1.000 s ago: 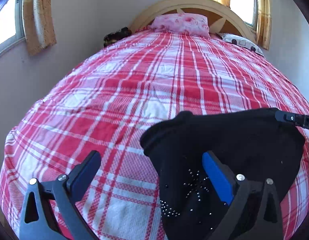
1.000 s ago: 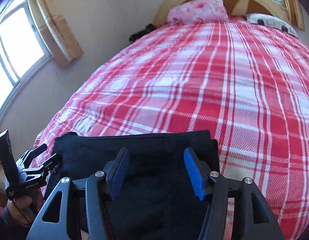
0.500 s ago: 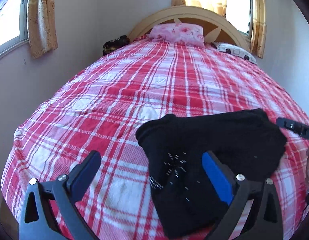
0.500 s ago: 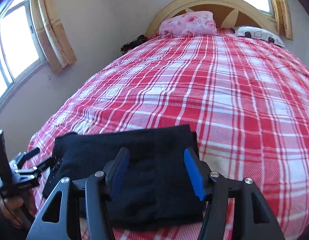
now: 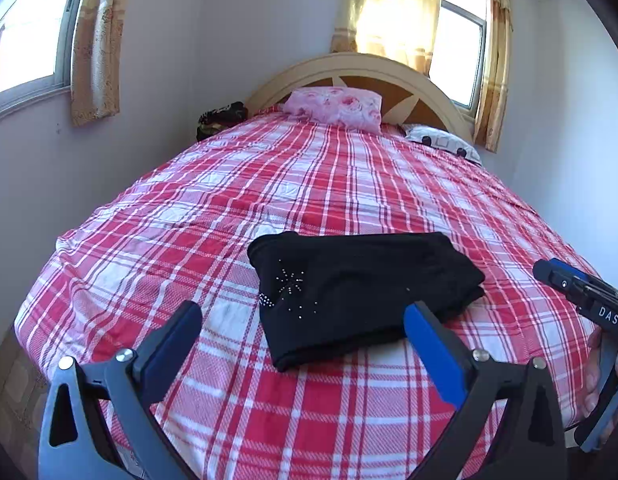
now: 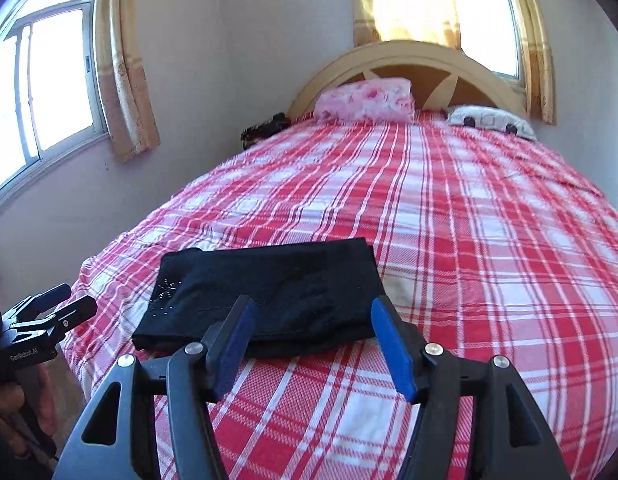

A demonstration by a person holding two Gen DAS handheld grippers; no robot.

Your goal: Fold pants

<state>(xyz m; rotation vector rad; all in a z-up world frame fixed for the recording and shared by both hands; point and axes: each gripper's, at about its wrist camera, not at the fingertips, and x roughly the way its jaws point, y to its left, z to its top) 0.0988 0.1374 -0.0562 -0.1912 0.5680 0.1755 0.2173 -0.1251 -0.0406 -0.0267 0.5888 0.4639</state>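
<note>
Broadly, a bed (image 5: 269, 184) with a red and white plaid cover fills both views, and everything else is placed against it. At its far end stands a curved wooden headboard (image 5: 361, 68), with a pink flowered pillow (image 5: 335, 108) leaning on it and a white pillow with dark spots (image 5: 443, 142) lying to the right of the pink one. A dark bundle (image 5: 221, 118) sits at the bed's far left corner, against the wall. Curtained windows (image 6: 53, 80) show on the wall left of the bed and behind the headboard.

Near the foot of the bed lie the black pants (image 5: 361, 288), folded into a compact, roughly rectangular stack that rests flat on the cover. A small starburst of shiny studs (image 5: 291, 280) marks the top layer at the stack's left end.

Over the foot of the bed, the left gripper (image 5: 305, 340) is held with its blue-padded fingers spread wide and nothing between them; it is clear of the pants, which lie just beyond its tips. The right gripper (image 6: 309, 340) is likewise spread wide and holds nothing, its tips near the closest edge of the folded stack; whether they touch the fabric cannot be told.
</note>
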